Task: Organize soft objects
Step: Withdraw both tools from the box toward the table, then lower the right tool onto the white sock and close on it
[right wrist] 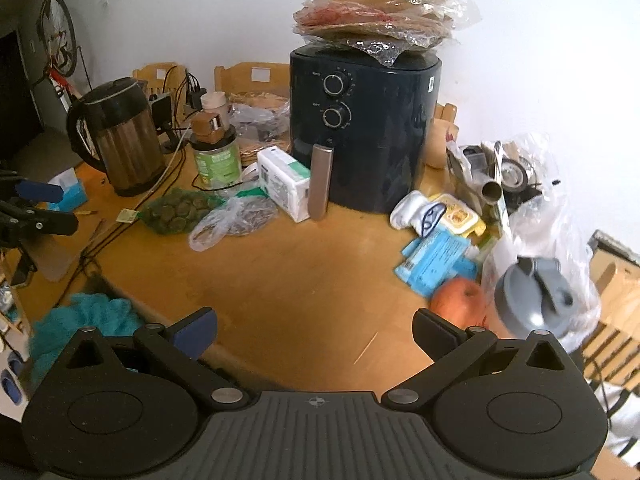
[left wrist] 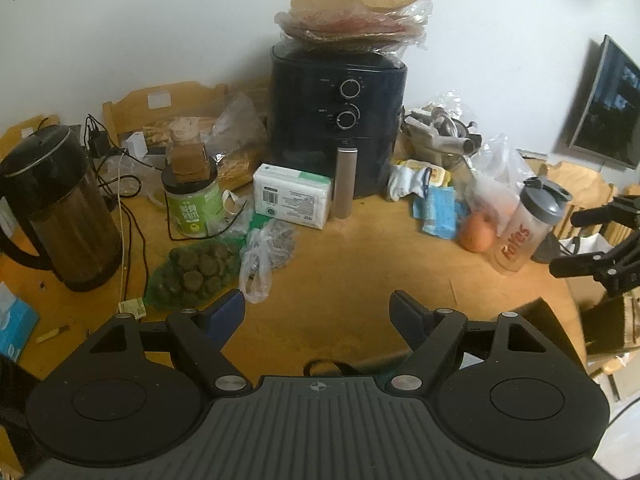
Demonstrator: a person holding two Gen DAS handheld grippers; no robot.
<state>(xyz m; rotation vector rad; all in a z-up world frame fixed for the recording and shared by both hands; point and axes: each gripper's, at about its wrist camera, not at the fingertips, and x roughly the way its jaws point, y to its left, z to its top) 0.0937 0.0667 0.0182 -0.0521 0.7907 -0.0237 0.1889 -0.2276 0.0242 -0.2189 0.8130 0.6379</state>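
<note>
both sets of jaws stand apart and empty. left gripper (left wrist: pixel 316 312) and right gripper (right wrist: pixel 314 332) pitch down over bare table (left wrist: pixel 340 264). task item: the white sock (right wrist: pixel 410 210), lying right of the air fryer (right wrist: pixel 368 128), touching the yellow packet (right wrist: pixel 460 216). judged light, limp, non-fragile; pinch the bunched middle. teal cloth (right wrist: pixel 84 316) sits in a box at the table edge.

Glossy dark plastic air fryer (left wrist: pixel 338 120) on smooth wooden table (left wrist: pixel 340 264); crinkled clear bags (right wrist: pixel 224 220).
</note>
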